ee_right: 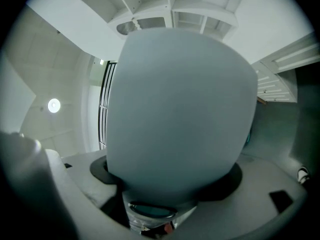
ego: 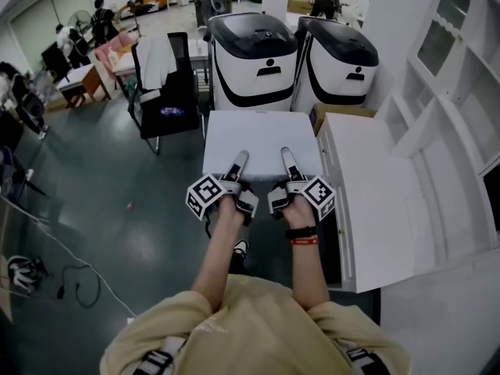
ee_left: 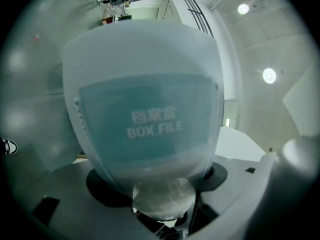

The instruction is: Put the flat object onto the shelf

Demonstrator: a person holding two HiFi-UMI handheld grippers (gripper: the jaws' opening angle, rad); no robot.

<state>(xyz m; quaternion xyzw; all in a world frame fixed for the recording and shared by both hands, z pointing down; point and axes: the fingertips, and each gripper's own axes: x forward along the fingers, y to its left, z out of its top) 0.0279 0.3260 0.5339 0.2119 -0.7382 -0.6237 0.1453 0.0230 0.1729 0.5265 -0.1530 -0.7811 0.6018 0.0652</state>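
In the head view the file (ego: 262,141) is off the ground and roughly level in front of the person, above the floor (ego: 109,209). It is gripped at its near edge by the left tool (ego: 238,164) and the right tool (ego: 288,159), side by side. The white shelf (ego: 437,123) stands just to the right, and its low ledge (ego: 383,209) runs along beside the file.

In the left tool's view the file (ee_left: 150,109), printed "BOX FILE", fills the frame, with the jaws clamped across its thickness.

In the right tool's view the plain grey face of the file (ee_right: 180,114) does the same, again with the jaws clamped on it, and the shelf compartments (ee_right: 170,4) show above it.

This looks like the carry step, with placing not yet done. The next move probably calls for swinging both tools right together, keeping the file level and clear of the ledge's edge.
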